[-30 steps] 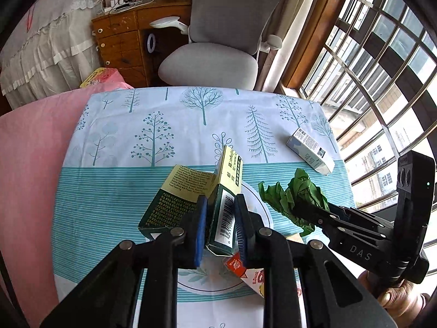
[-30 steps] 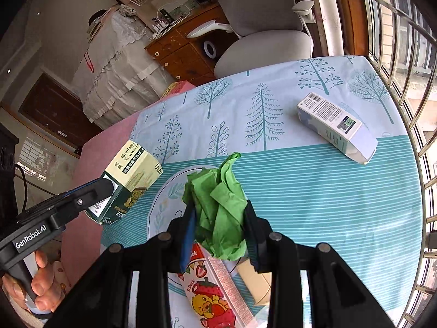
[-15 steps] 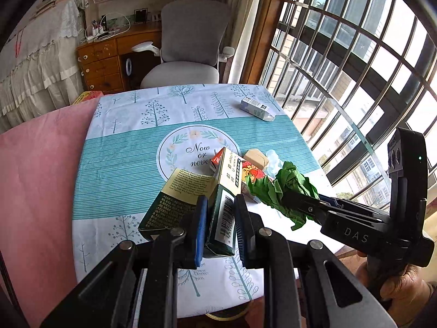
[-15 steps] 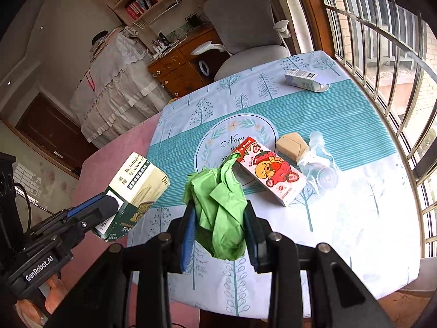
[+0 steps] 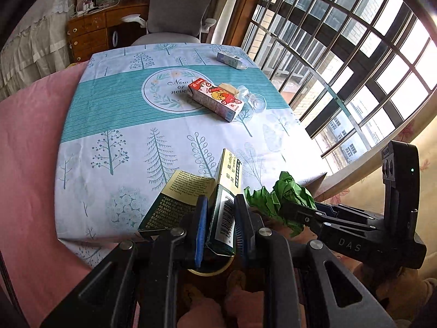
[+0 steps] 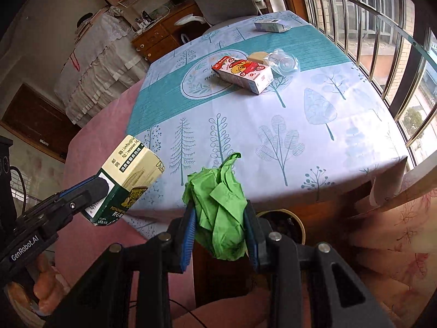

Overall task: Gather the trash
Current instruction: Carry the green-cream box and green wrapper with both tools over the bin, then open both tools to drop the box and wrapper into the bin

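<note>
My left gripper (image 5: 218,218) is shut on a dark green and cream carton (image 5: 226,191), held off the near edge of the table; the same carton (image 6: 128,180) shows at the left of the right wrist view. My right gripper (image 6: 220,227) is shut on a crumpled green wrapper (image 6: 218,205), also seen as a green wad (image 5: 281,196) beside the carton. Below both, a round bin rim (image 6: 297,224) with a dark inside stands on the floor by the table. On the table lie a red cartoon juice carton (image 5: 215,98), a tan piece (image 5: 226,87), crushed clear plastic (image 5: 254,99) and a white-blue box (image 5: 229,57).
The tablecloth (image 5: 136,142) with tree print covers the table, with a pink cloth (image 5: 30,142) to its left. A grey office chair (image 5: 174,8) and wooden drawers (image 5: 90,35) stand beyond. Barred windows (image 5: 341,43) run along the right. A hand (image 6: 43,287) holds the left gripper.
Both grippers pulled back from above the table's middle to beyond its near edge, each keeping its load. The bin rim has come into view below them.
</note>
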`<state>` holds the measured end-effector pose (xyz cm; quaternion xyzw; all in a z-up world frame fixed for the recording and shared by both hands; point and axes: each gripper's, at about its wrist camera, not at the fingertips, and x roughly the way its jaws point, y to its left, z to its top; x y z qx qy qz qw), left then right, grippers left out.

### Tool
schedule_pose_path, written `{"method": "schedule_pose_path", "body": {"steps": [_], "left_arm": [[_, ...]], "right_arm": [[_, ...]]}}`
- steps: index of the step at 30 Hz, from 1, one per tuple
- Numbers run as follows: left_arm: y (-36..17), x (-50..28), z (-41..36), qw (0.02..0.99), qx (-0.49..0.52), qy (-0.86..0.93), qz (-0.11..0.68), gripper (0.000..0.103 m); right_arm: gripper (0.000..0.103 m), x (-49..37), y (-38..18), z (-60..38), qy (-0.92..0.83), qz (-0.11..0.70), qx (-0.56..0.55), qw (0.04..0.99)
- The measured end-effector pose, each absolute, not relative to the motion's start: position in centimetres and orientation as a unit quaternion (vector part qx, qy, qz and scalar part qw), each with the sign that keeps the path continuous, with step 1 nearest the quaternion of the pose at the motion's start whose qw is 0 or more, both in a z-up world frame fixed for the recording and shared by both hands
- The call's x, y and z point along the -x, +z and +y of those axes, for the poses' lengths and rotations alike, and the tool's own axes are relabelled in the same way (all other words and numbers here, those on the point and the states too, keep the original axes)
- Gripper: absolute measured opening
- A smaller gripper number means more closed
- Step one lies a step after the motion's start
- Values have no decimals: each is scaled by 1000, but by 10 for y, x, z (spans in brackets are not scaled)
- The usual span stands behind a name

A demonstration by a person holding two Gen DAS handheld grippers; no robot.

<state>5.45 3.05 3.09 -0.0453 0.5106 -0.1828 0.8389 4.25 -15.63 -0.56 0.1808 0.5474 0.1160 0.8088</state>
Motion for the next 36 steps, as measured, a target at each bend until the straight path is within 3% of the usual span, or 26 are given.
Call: {"method": "schedule_pose_path", "body": {"steps": [11,30,32,34,36], "left_arm": [[-45,-5,-12,803,62,-173,567,17],[-321,-26,-56,757,36,-132,639,20],[-341,-32,-58,759,35,-131,637,35],[-356,-38,-56,765,28,-117,633,69],[-368,-40,-50,770,26,-99,630,76]], "right_arm": [[32,8,-81,-184,112,607,-166,769],[35,-1,-370,-192,59,679,-208,702],[35,-7,-392,-193,59,679,-217,699],[39,-12,-414,-193,56,683,-226,693],[51,-17,-432,-194,55,686,-232,687]]}}
